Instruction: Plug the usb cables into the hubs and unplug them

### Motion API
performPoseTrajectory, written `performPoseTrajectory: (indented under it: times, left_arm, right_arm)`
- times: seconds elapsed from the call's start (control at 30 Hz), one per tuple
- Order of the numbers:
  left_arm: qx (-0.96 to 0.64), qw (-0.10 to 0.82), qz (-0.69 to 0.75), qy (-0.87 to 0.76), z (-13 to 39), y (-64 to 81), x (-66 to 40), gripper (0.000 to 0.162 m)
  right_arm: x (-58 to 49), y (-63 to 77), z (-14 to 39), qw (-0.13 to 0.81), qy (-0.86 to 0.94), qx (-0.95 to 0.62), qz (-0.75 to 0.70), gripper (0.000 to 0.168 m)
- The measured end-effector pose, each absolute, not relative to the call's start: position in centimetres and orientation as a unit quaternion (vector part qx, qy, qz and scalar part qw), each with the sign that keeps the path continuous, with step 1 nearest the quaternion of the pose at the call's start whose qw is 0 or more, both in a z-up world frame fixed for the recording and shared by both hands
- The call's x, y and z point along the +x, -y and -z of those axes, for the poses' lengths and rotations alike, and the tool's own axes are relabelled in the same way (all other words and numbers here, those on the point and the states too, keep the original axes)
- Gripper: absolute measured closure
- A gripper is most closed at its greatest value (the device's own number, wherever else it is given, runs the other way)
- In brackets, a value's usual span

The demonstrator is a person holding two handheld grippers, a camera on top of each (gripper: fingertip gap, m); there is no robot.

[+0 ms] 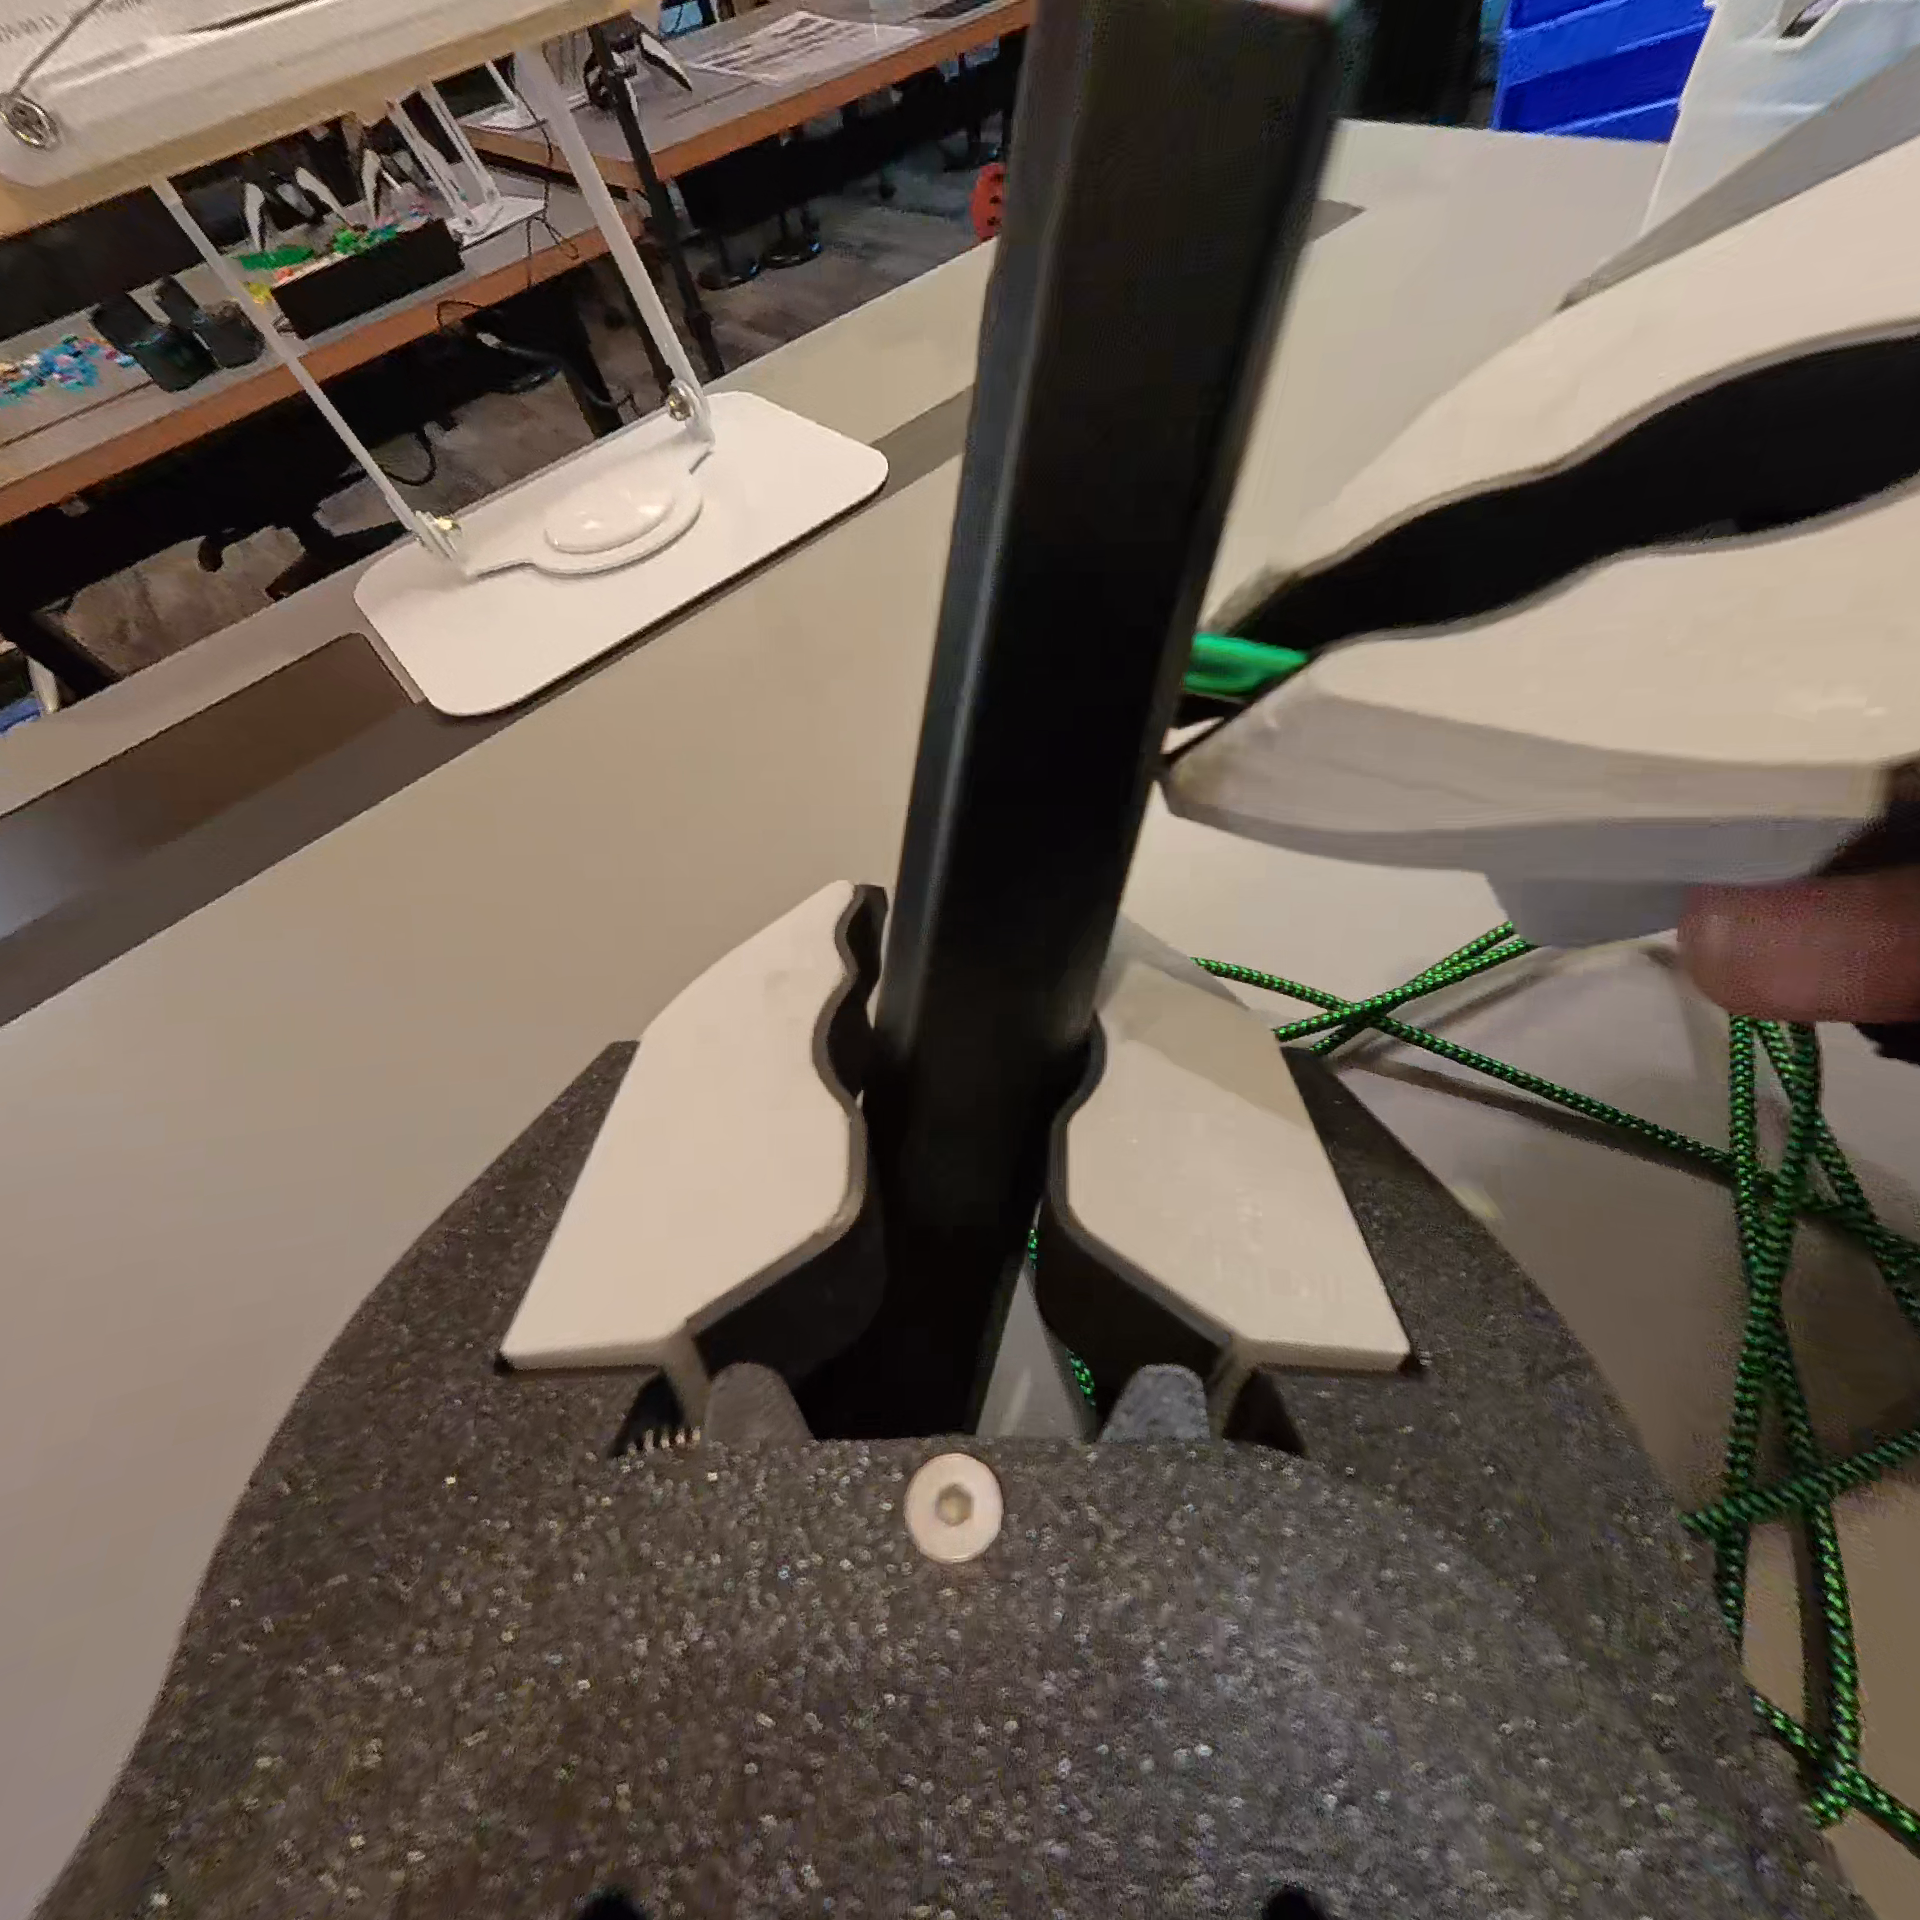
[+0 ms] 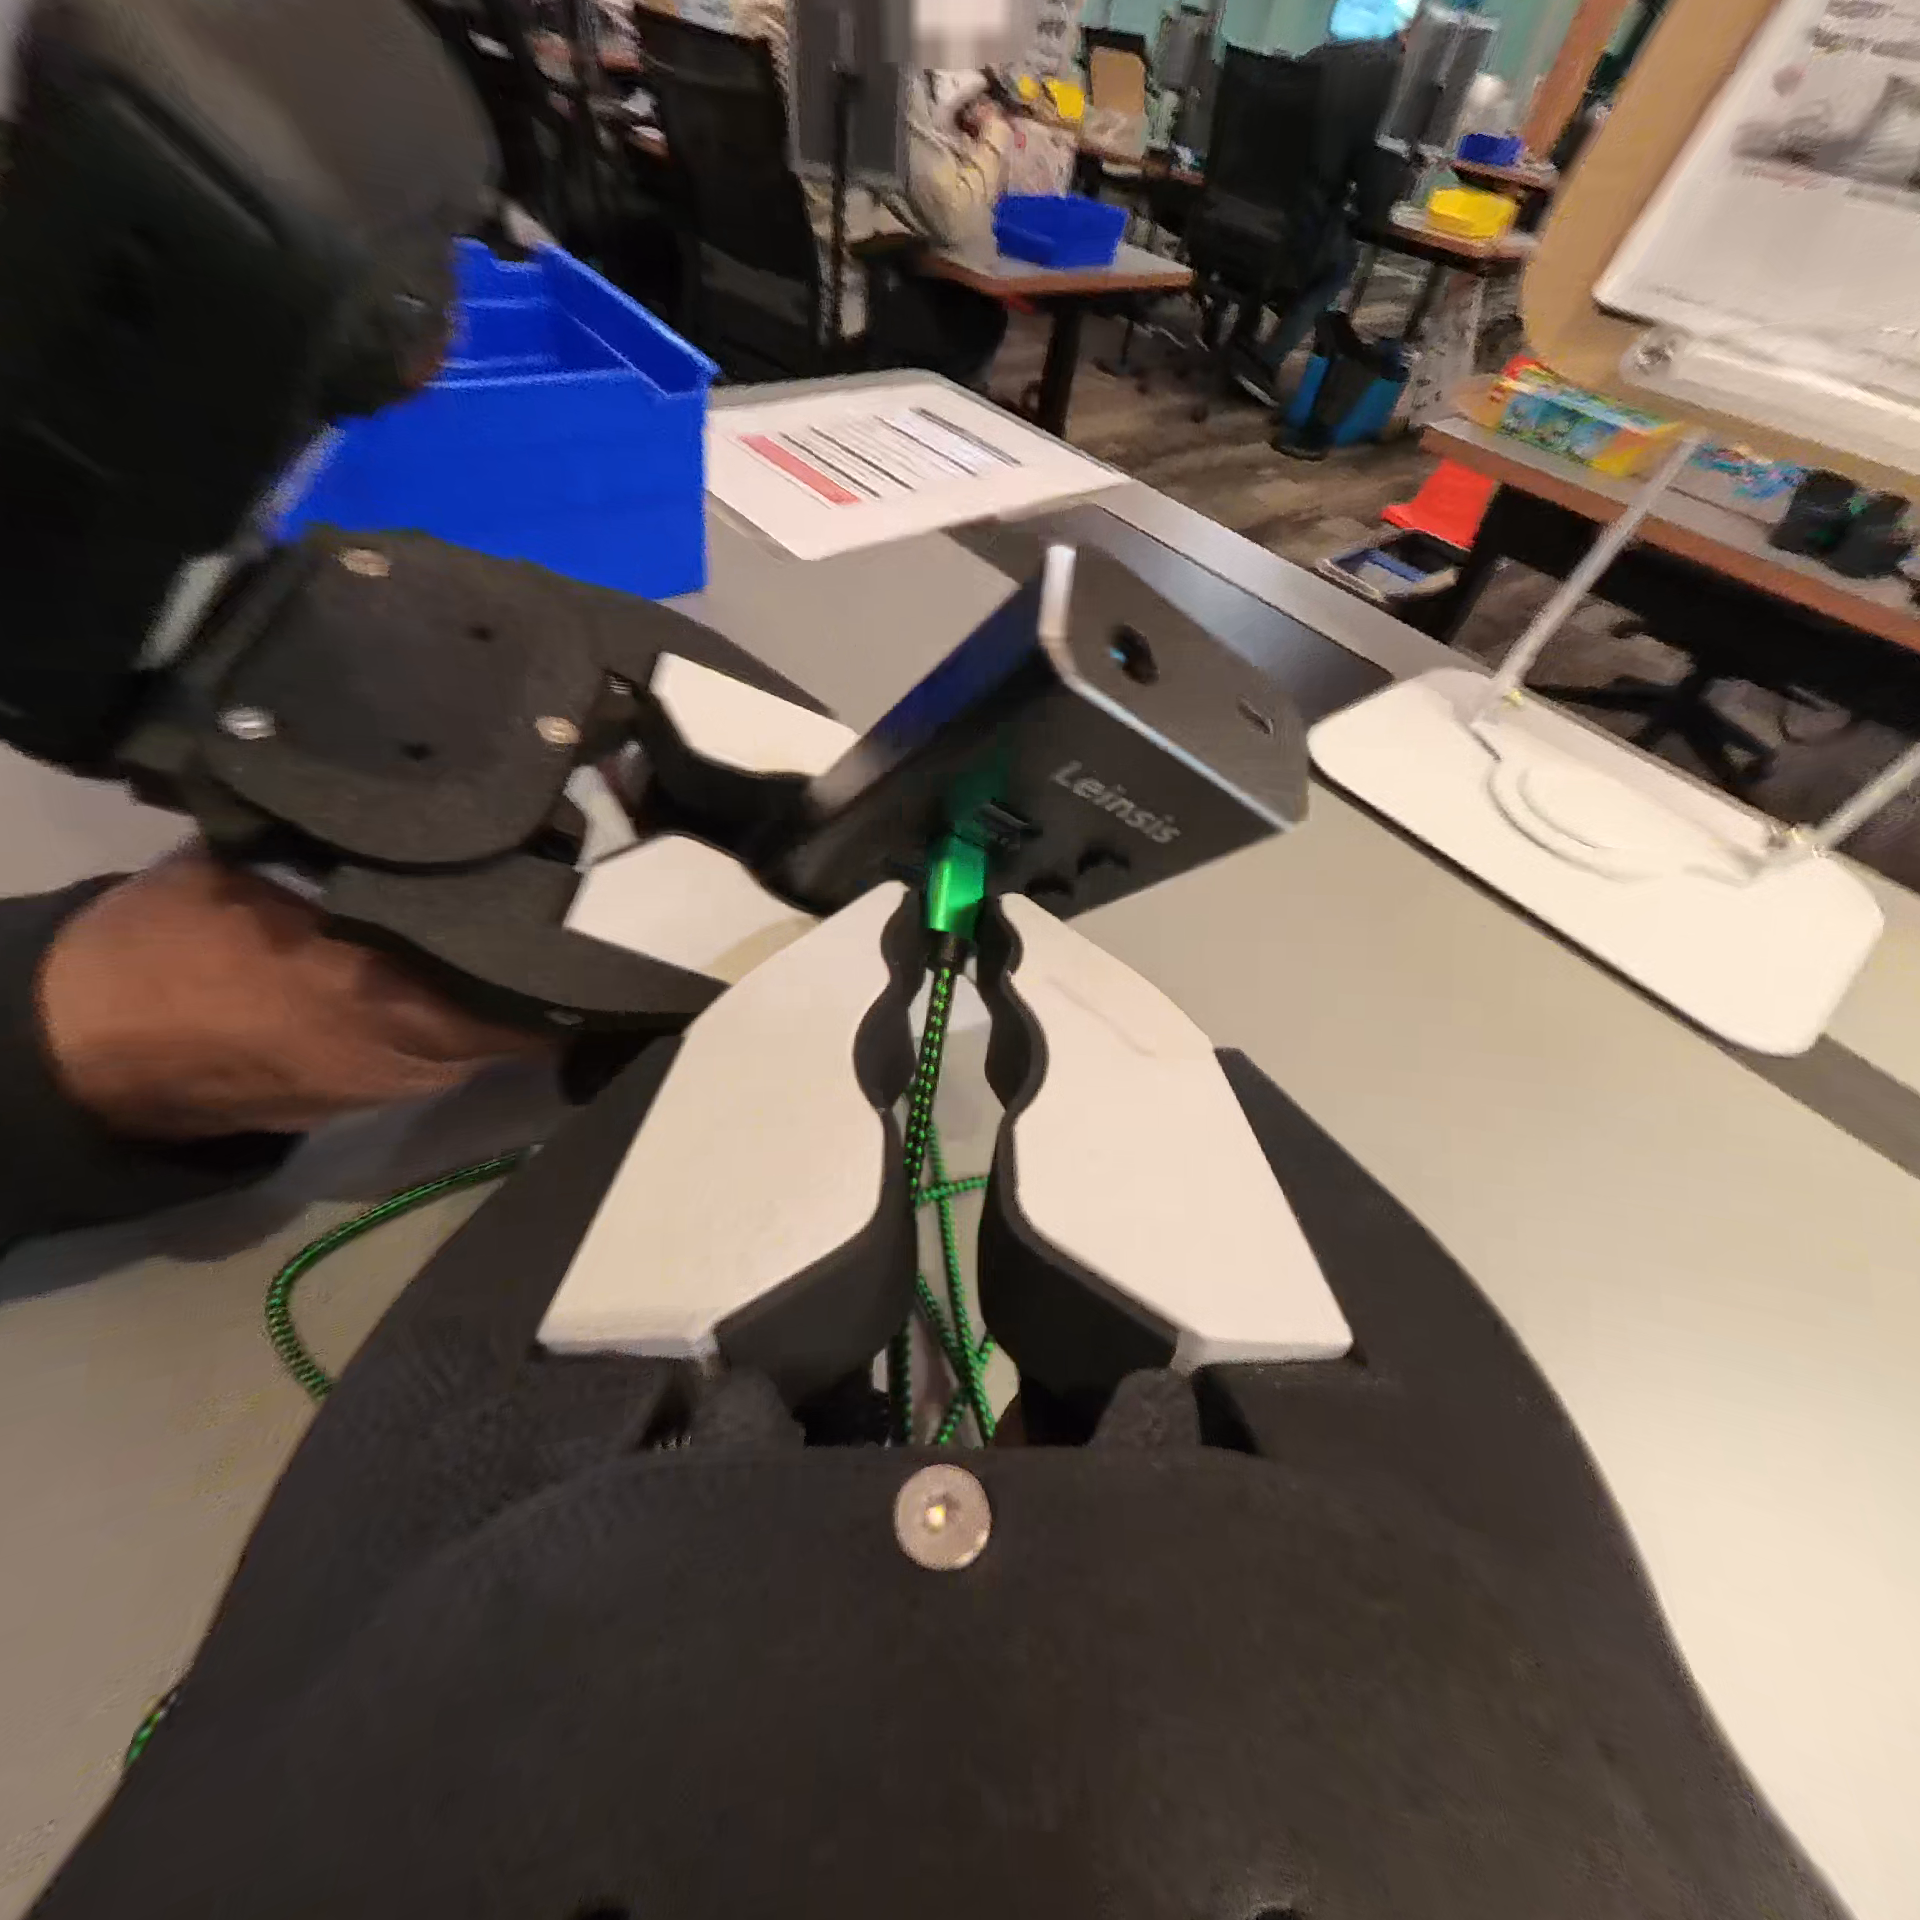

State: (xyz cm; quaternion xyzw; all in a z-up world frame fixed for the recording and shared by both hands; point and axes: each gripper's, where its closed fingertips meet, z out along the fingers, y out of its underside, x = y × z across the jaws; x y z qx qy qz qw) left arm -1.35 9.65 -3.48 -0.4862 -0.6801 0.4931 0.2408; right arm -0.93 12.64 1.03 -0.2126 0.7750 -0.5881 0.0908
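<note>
My left gripper is shut on a dark metal USB hub, which stands up between its fingers above the table. In the right wrist view the hub is held tilted by the left gripper. My right gripper is shut on a green USB plug, whose tip sits in a port on the hub's face. The green-black braided cable runs back between the fingers. In the left wrist view the right gripper comes in from the right with the plug, and the cable lies looped on the table.
A white stand base sits on the grey table at the far left; it also shows in the right wrist view. A blue bin and a printed sheet lie beyond the hub. A hand holds the left gripper. About 6 centimeters separates my left fingertips from my right.
</note>
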Motion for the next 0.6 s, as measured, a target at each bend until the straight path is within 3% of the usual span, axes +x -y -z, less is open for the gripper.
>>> performPoseTrajectory:
  times: [0.1,0.23,0.33,0.6]
  left_arm:
    - [-0.483,0.256,-0.480,0.686,3.9,-9.7,-1.5,0.130]
    - [-0.495,0.222,-0.504,0.672,3.2,-9.5,-1.1,0.130]
    - [-0.489,0.246,-0.496,0.674,2.9,-9.5,-1.3,0.130]
    - [-0.480,0.274,-0.468,0.690,3.8,-9.6,-1.4,0.130]
  right_arm:
    - [-0.8,-12.6,-0.8,0.125,-0.787,-0.169,0.580,0.159]
    - [-0.8,-12.8,-1.1,0.079,-0.778,-0.208,0.588,0.159]
    - [-0.8,-12.6,-1.6,0.144,-0.776,-0.179,0.587,0.159]
    - [-0.8,-12.4,-0.9,0.100,-0.783,-0.176,0.589,0.159]
